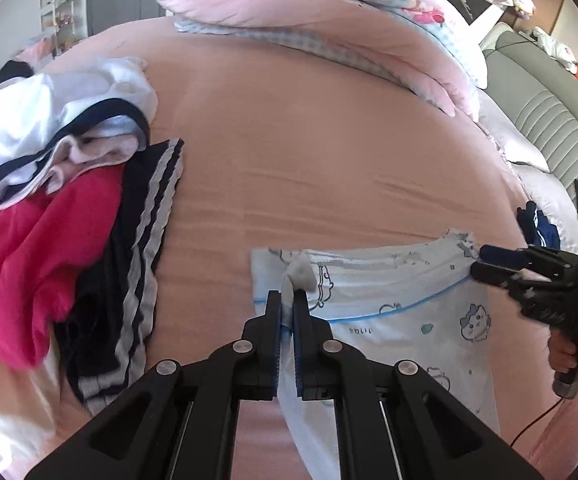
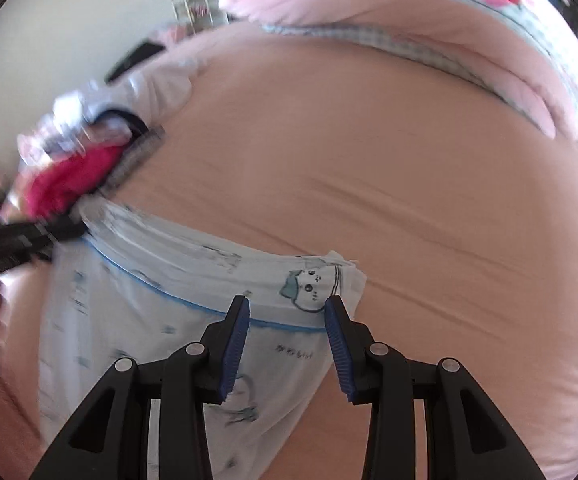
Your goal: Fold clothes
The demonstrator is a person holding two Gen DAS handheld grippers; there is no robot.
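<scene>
Seen from the left wrist camera, the left gripper [image 1: 288, 300] fills the lower centre of the frame, its black jaws clenched on a bunched corner of a white garment printed with pale blue cartoon animals [image 1: 401, 320]. A tuft of the fabric pokes up above the jaw tips. The garment lies spread on a pink bed sheet [image 1: 309, 160], running from lower centre toward the right.

At the right edge of that frame, the right gripper [image 1: 485, 262] reaches in from the side, its tips at the far right edge of the garment's band, and a hand [image 1: 565, 354] wraps its handle below.

In the right wrist camera, which is blurred, the right gripper [image 2: 287, 312] sits at lower centre with its blue-padded jaws standing apart. The printed garment [image 2: 161, 312] lies under and beyond them with nothing pinched. The left gripper [image 2: 75, 234] shows as a dark shape at the left edge, at the garment's far corner.

Farther back at the left of the left wrist frame is a heap of unfolded clothes: a bright magenta piece [image 1: 41, 256], a dark navy piece with grey stripes [image 1: 145, 248], and a white piece with navy trim [image 1: 61, 120] on top.

Across the top lies a rolled pink quilt with a blue checked lining [image 1: 329, 28]. A grey padded headboard [image 1: 557, 128] stands at the upper right.
</scene>
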